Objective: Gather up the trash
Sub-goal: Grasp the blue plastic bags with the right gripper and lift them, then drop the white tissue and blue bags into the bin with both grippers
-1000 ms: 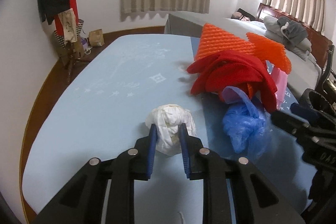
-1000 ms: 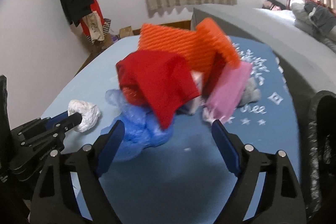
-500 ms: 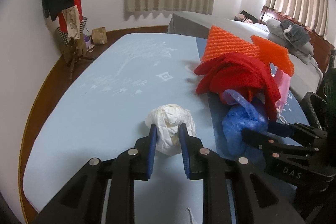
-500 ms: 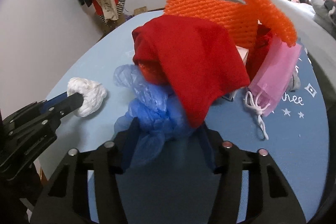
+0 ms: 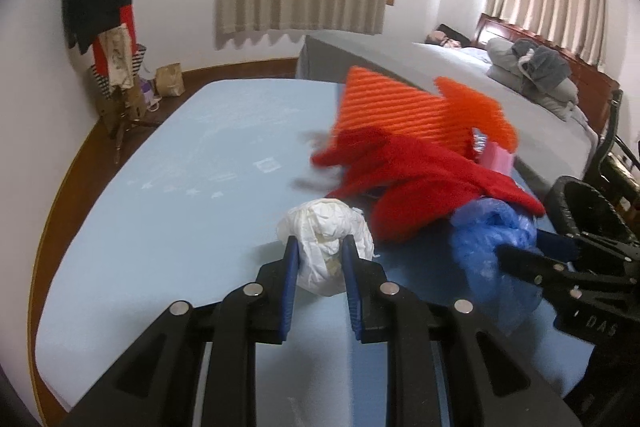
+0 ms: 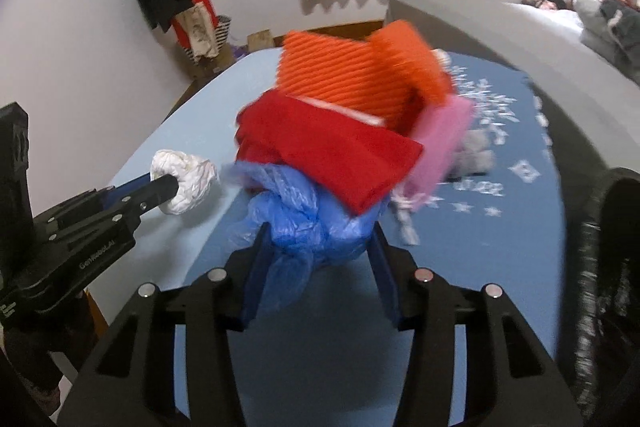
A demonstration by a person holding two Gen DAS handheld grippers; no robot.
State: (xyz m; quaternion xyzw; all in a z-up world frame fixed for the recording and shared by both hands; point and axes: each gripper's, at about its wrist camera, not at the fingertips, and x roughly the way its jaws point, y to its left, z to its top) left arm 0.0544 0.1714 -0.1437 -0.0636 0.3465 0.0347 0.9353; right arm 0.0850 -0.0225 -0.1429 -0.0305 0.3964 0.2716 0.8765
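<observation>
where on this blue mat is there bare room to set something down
The mat's left stretch is bare, from the white paper wad out to the rounded edge by the wall. A smaller bare strip lies right of the pink bag. The middle is crowded: orange netting, red cloth, blue plastic bag.

A crumpled white paper wad (image 5: 326,245) is sitting pinched between blue pads just above the light blue mattress (image 5: 160,187), toward its near edge. Just beside it, a bunched blue plastic bag (image 6: 308,215) is being squeezed from both sides. Red cloth (image 6: 332,147) is draping over the bag, with orange foam netting (image 6: 352,75) and a pink pouch (image 6: 440,139) lying behind.
</observation>
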